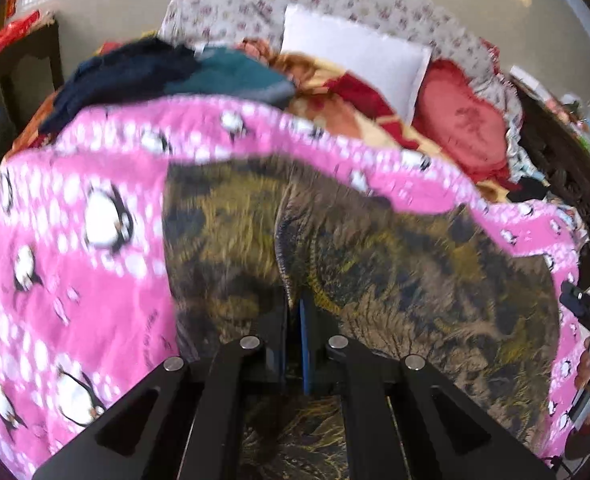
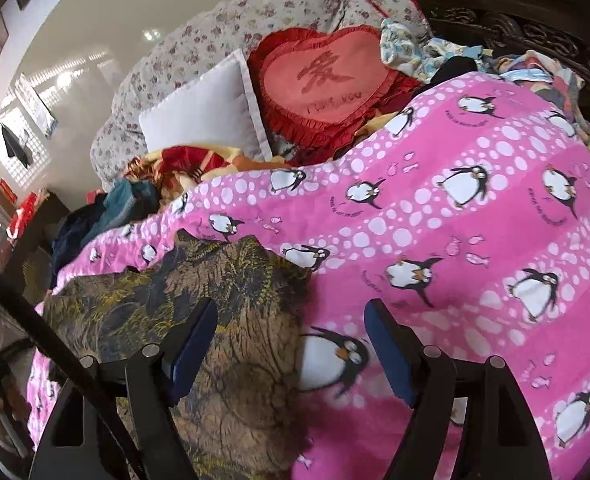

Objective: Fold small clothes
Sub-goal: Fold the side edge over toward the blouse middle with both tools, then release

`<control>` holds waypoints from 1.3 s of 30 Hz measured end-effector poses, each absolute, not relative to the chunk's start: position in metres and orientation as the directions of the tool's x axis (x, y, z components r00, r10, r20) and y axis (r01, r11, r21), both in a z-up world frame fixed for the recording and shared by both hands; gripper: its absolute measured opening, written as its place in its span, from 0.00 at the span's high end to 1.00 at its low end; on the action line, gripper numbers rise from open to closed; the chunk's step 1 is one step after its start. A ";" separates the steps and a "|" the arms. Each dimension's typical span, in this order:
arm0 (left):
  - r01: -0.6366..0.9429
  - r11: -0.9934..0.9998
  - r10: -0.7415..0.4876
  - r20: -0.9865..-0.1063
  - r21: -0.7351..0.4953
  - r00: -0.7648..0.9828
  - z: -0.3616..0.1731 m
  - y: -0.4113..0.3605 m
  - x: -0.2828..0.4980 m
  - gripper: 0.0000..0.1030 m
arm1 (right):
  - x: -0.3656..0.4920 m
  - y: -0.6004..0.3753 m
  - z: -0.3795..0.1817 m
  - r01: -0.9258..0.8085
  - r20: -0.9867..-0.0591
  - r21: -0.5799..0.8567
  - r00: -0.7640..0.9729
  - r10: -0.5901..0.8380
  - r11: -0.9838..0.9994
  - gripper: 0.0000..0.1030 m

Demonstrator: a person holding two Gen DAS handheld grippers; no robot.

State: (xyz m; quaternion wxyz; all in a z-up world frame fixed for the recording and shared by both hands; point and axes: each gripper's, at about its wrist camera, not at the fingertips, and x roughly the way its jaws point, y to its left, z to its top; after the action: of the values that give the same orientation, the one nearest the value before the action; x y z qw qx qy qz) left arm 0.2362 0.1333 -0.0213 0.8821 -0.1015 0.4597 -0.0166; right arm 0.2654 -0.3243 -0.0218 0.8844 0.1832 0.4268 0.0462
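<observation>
A: What is held nearest the cameras?

B: A fold of the olive-and-black patterned garment [image 1: 375, 248] is pinched by the left gripper [image 1: 301, 332], whose jaws are pressed fully together on the cloth. The right gripper [image 2: 291, 344] is held wide apart with nothing grasped; the garment's right-hand edge and the pink penguin blanket [image 2: 475, 220] are seen between its fingers [image 2: 387, 352].

A: Where is the garment placed?

B: It is spread on the blanket, mostly to the left of the right gripper, with its long axis run across the view, side to side. Its free right edge is judged nearer the right hand, so that edge would be taken by it.

A: And farther off?

B: A dark blue and teal clothes pile [image 1: 167, 76] is seen, then a white pillow [image 2: 203, 112] and a red heart cushion [image 2: 327, 76].
</observation>
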 end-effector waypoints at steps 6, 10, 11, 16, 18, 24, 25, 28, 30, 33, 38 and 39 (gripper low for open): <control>-0.069 0.977 -0.126 -0.802 -0.204 0.584 -0.028 0.134 0.235 0.95 | 0.299 -0.310 -0.046 0.096 -0.798 0.277 0.578 0.173 0.956 0.61; -0.056 0.977 -0.131 -0.786 -0.206 0.605 -0.023 0.138 0.228 0.95 | 0.291 -0.309 -0.026 0.114 -0.727 0.260 0.677 0.116 0.959 0.98; -0.056 0.978 -0.125 -0.786 -0.199 0.605 -0.026 0.139 0.227 0.95 | 0.287 -0.308 -0.017 0.118 -0.700 0.224 0.710 0.076 0.967 0.98; -0.078 0.980 -0.105 -0.806 -0.184 0.582 -0.044 0.138 0.228 0.94 | 0.299 -0.320 -0.041 0.160 -0.780 0.222 0.621 0.077 0.962 0.98; -0.076 0.980 -0.106 -0.800 -0.185 0.590 -0.041 0.139 0.223 0.94 | 0.292 -0.333 -0.043 0.171 -0.764 0.298 0.632 0.128 0.939 0.97; -0.074 0.976 -0.120 -0.795 -0.203 0.594 -0.035 0.144 0.214 0.94 | 0.298 -0.323 -0.046 0.113 -0.766 0.380 0.594 0.245 0.918 0.45; -0.077 0.976 -0.119 -0.797 -0.202 0.592 -0.036 0.144 0.213 0.94 | 0.301 -0.319 -0.049 0.099 -0.766 0.395 0.585 0.267 0.913 0.45; -0.079 0.977 -0.116 -0.805 -0.198 0.581 -0.041 0.144 0.215 0.94 | 0.305 -0.301 -0.050 0.067 -0.773 0.343 0.587 0.241 0.937 0.92; -0.080 0.976 -0.120 -0.805 -0.203 0.581 -0.039 0.145 0.215 0.93 | 0.306 -0.293 -0.050 0.112 -0.800 0.234 0.586 0.126 0.966 0.92; -0.078 0.980 -0.103 -0.803 -0.183 0.587 -0.033 0.147 0.211 0.89 | 0.303 -0.307 -0.048 0.195 -0.807 0.183 0.589 0.034 0.964 0.92; -0.095 0.982 -0.066 -0.771 -0.161 0.633 -0.012 0.156 0.202 0.78 | 0.281 -0.321 -0.025 0.148 -0.754 0.287 0.645 0.127 0.946 0.88; -0.091 0.981 -0.074 -0.765 -0.171 0.640 -0.008 0.157 0.202 0.70 | 0.278 -0.313 -0.020 0.111 -0.746 0.279 0.651 0.142 0.954 0.82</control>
State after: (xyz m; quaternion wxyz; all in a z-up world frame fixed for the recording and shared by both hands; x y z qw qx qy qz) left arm 0.2021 0.1569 -0.0077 0.9003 -0.0971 0.4243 0.0047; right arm 0.2778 -0.3132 -0.0204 0.8958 0.1518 0.4176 0.0086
